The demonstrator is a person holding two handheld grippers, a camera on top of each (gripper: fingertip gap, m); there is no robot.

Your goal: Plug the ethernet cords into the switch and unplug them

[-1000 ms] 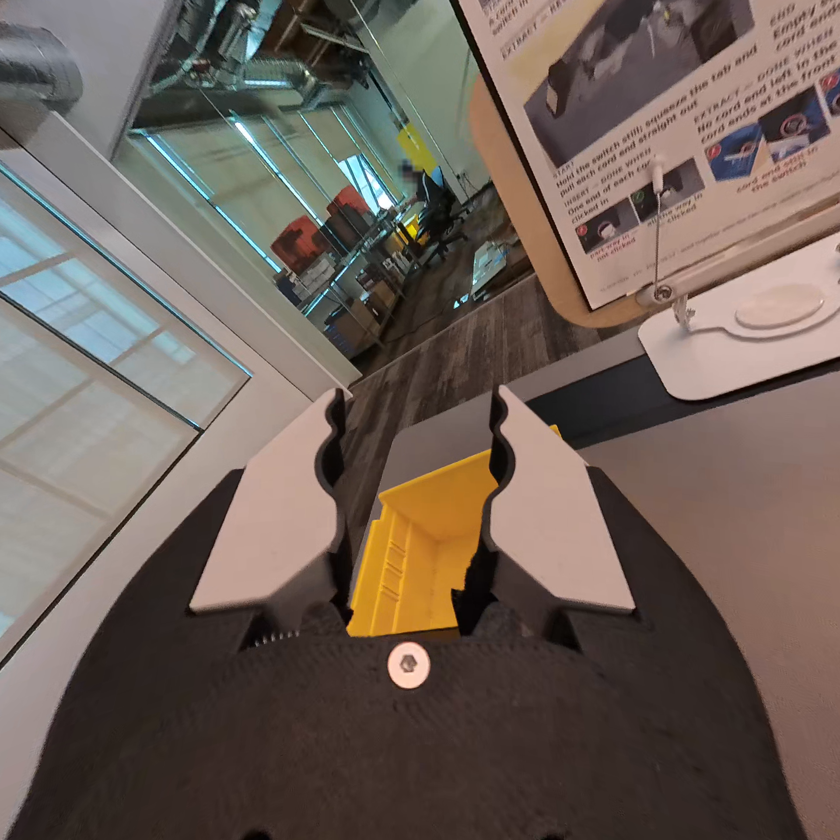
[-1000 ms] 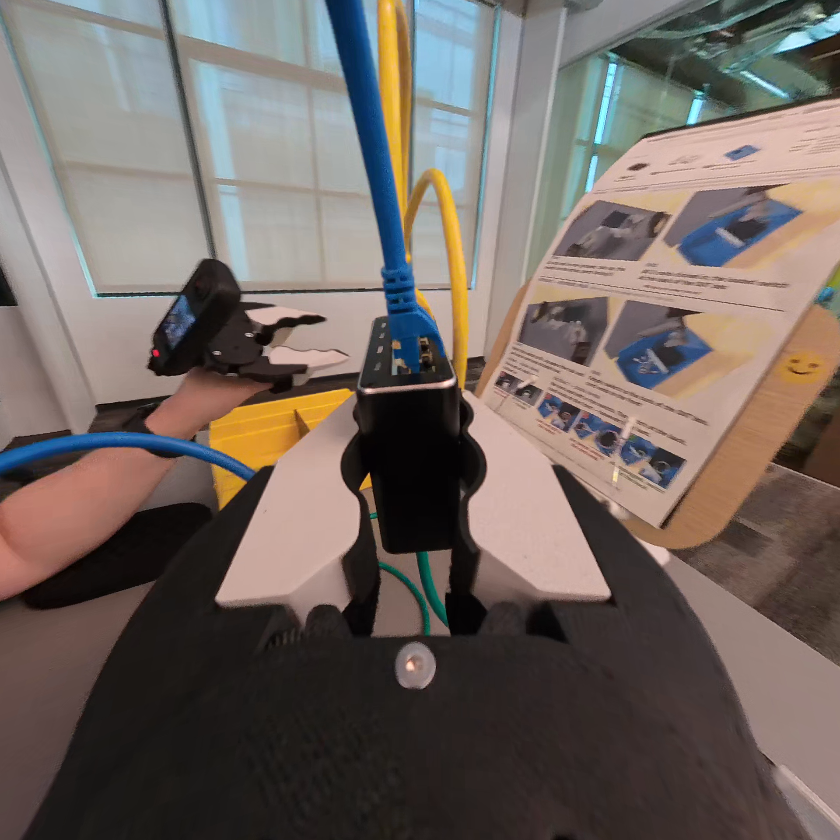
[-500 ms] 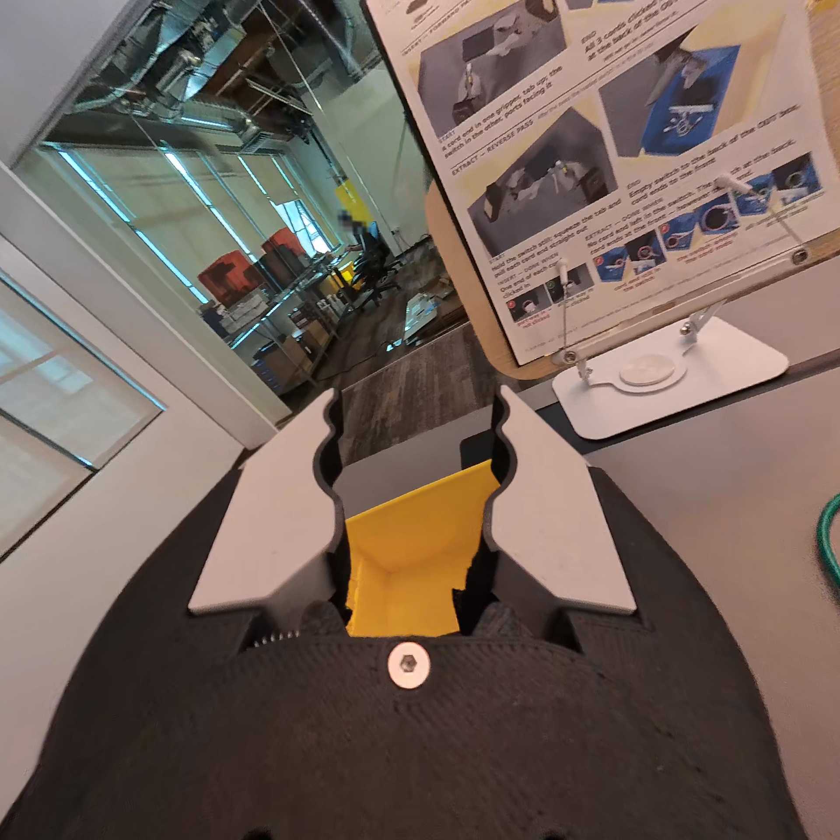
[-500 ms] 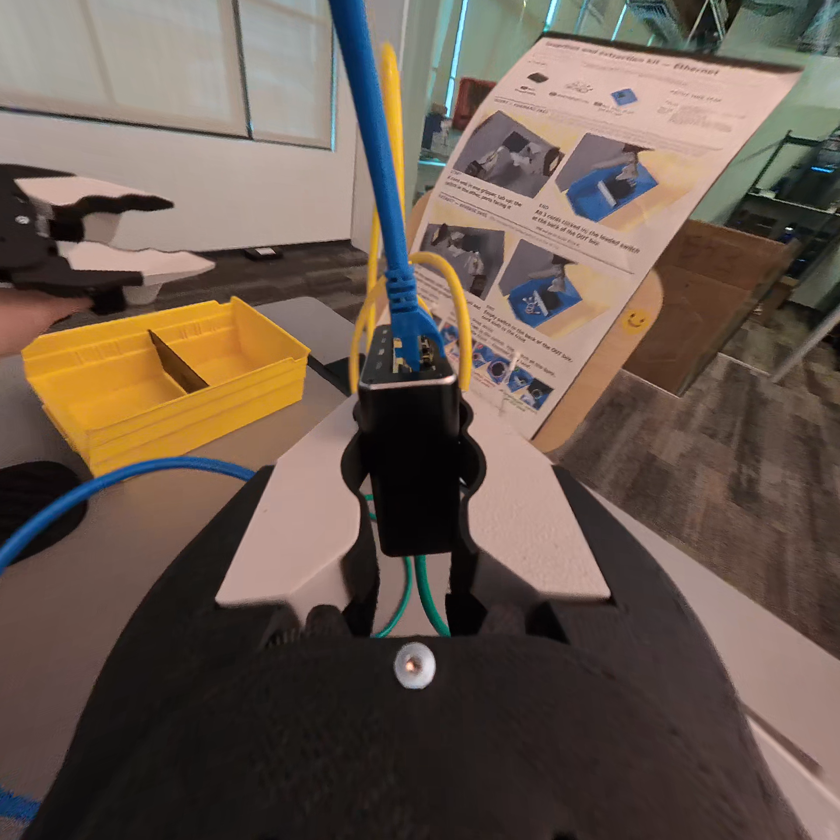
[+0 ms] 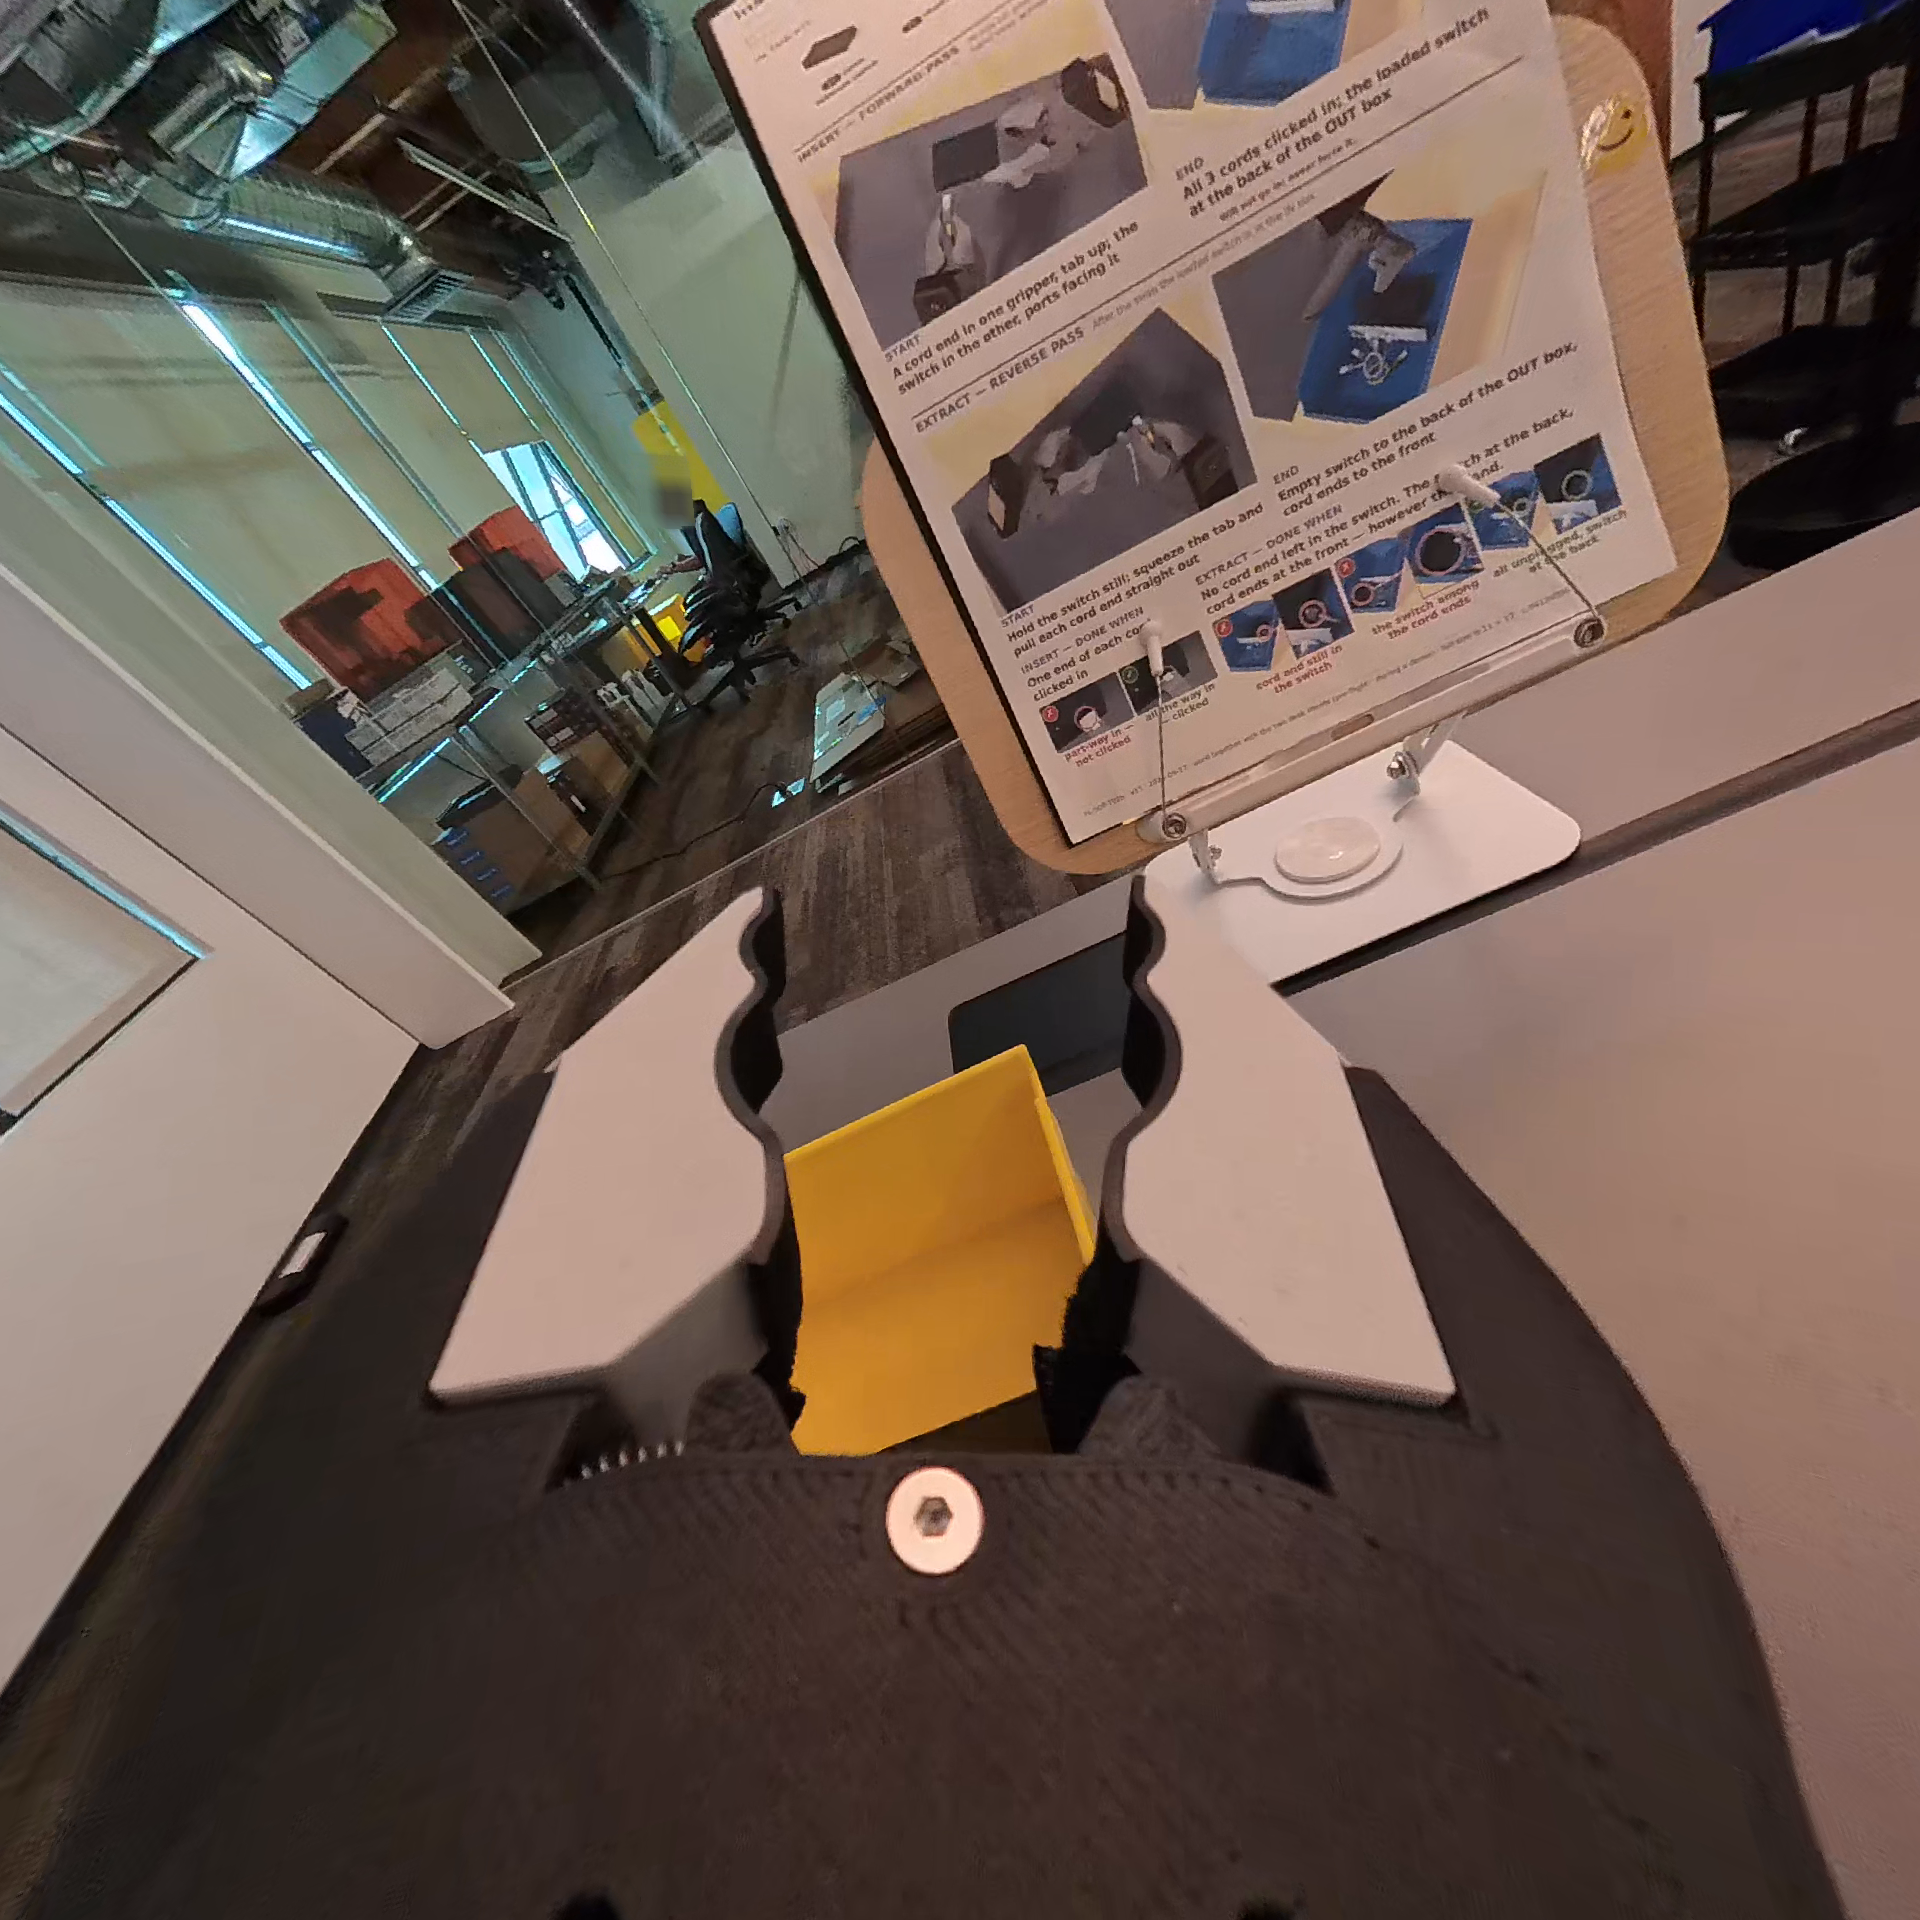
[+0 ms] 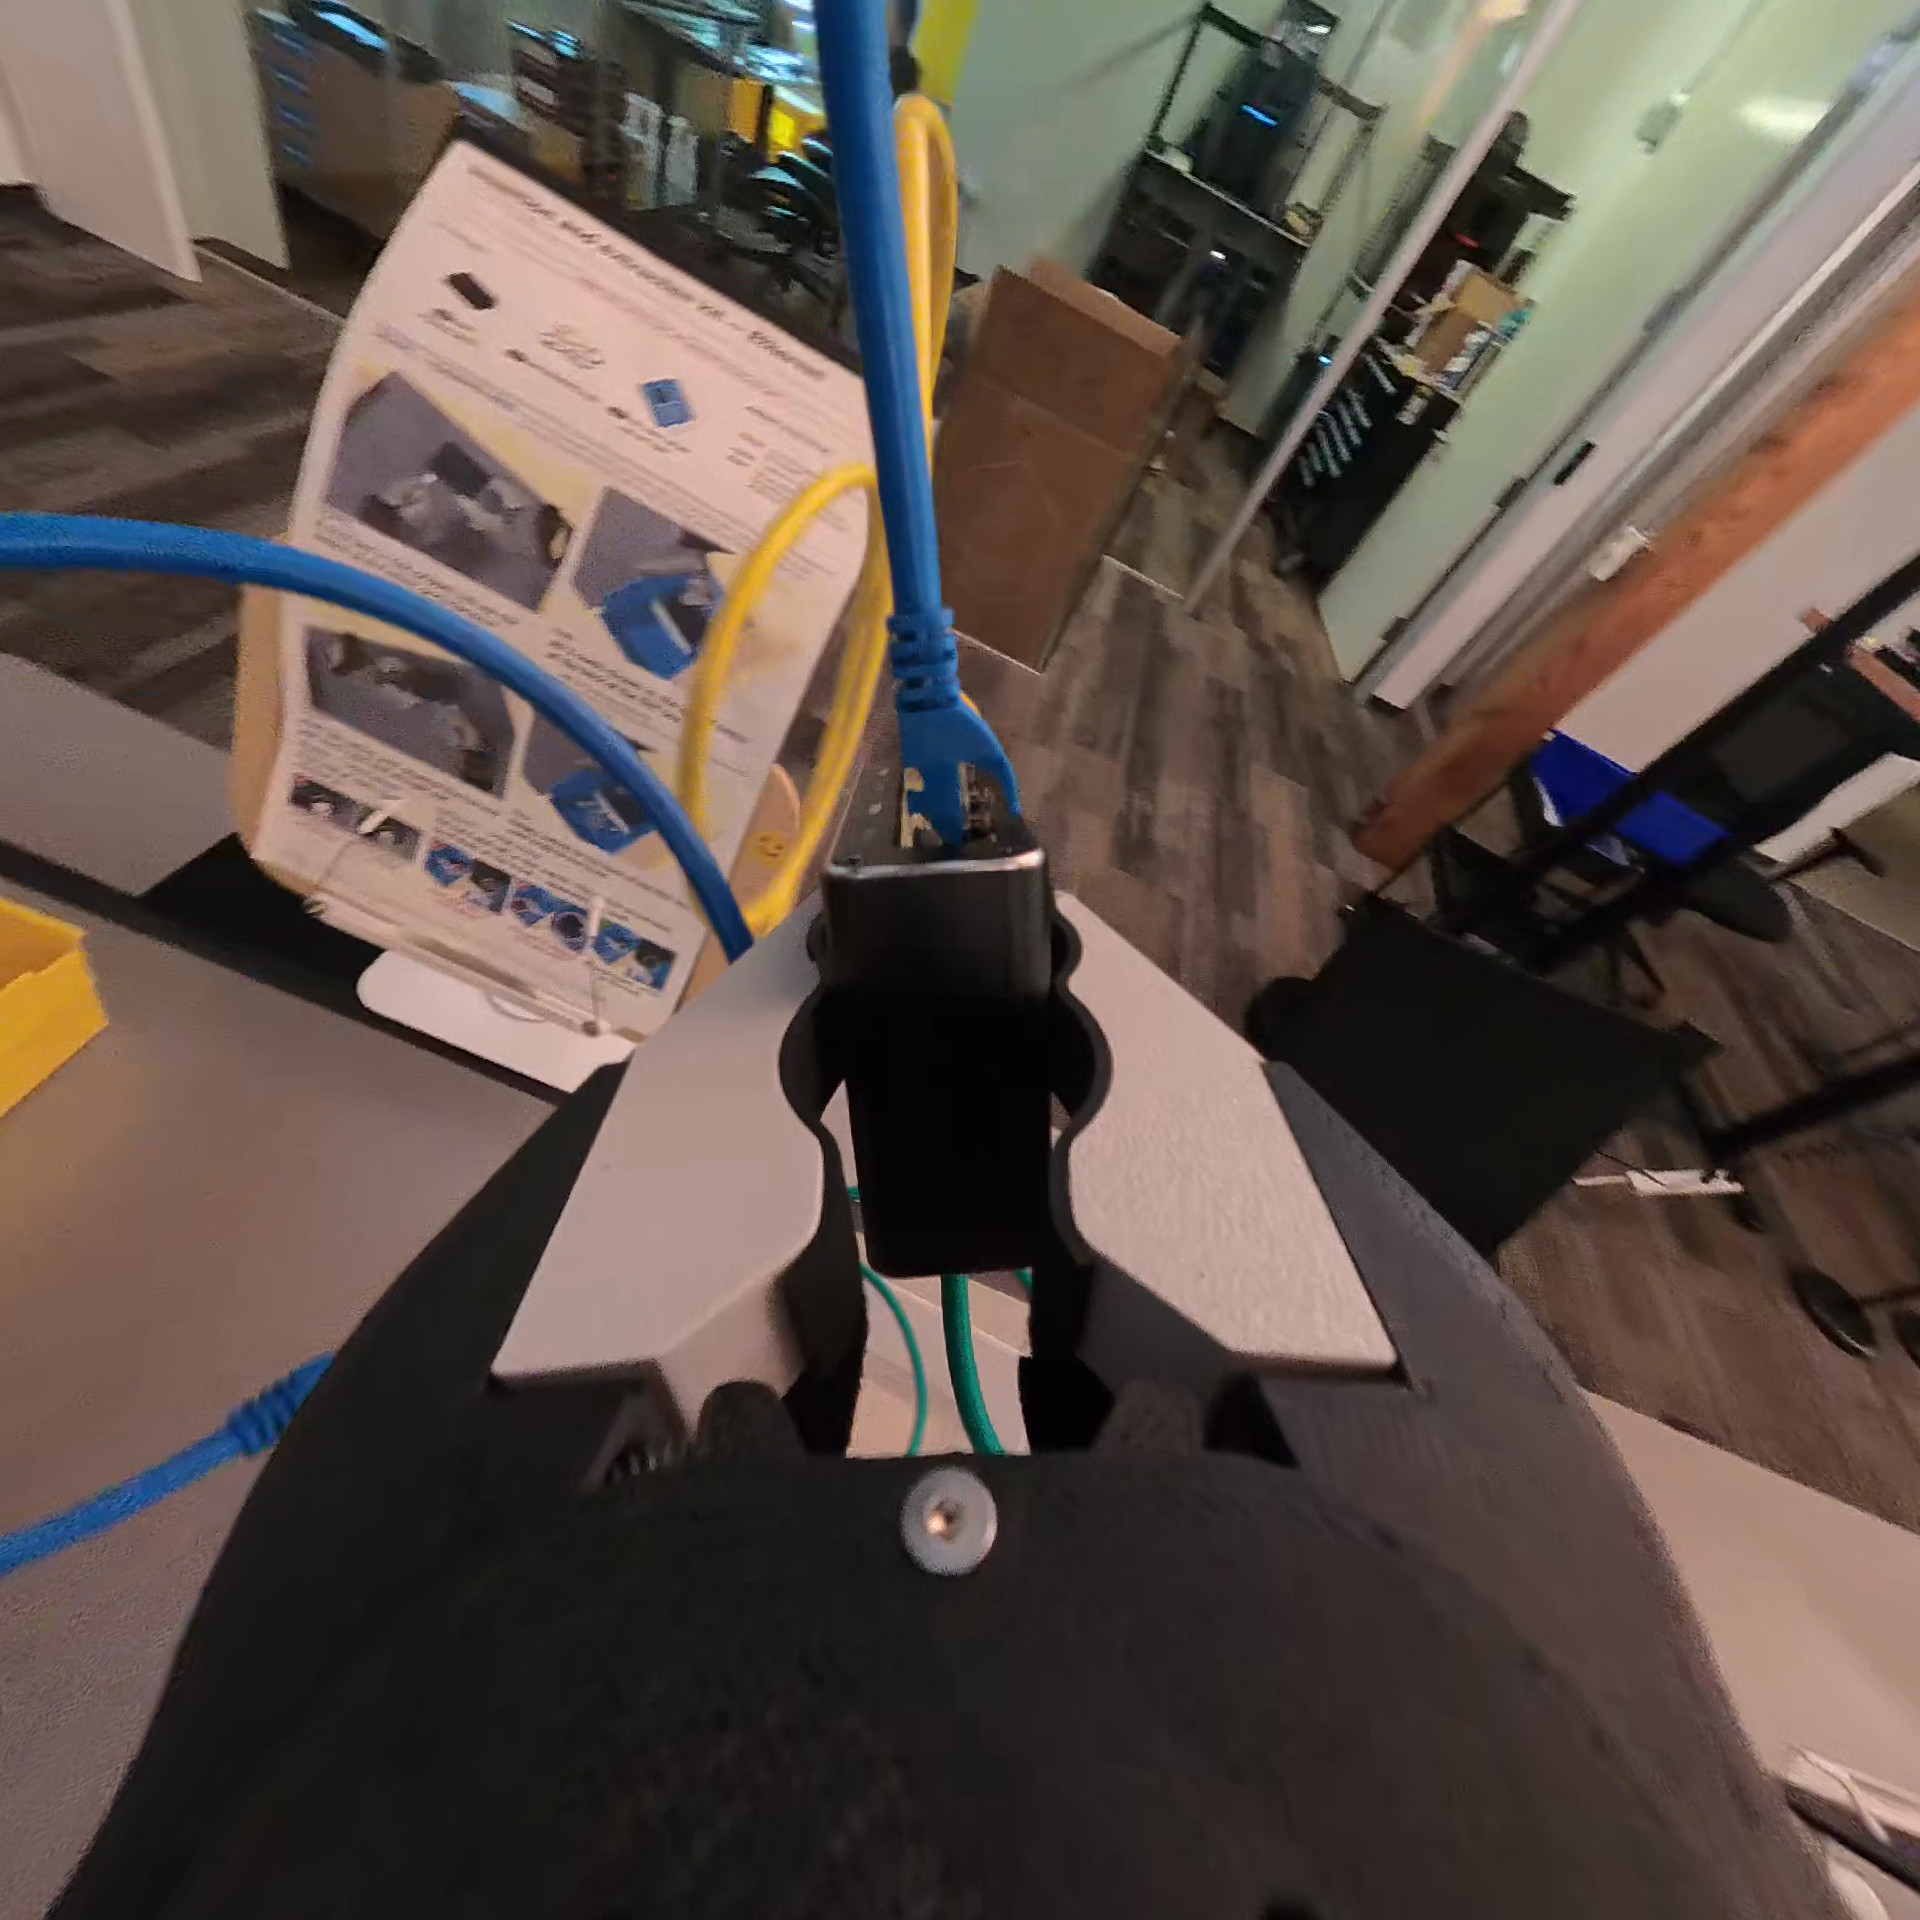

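Note:
In the right wrist view my right gripper is shut on the black switch, held upright with its ports pointing away. A blue ethernet cord is plugged into the switch and runs up out of view, with another stretch of it arcing at the left. A yellow cord loops behind the switch. A green cord lies on the table under the fingers. In the left wrist view my left gripper is open and empty above a yellow bin.
An instruction sheet on a wooden stand with a white base stands at the table's far edge. The yellow bin's corner shows at the left of the right wrist view. A black mat lies behind the bin. Grey table. My right fingertips sit around 50 cm from my left ones.
The right gripper has swung to the right with the switch, so the left gripper and most of the yellow bin left its view. The left gripper has turned right, bringing the instruction sheet more into view.

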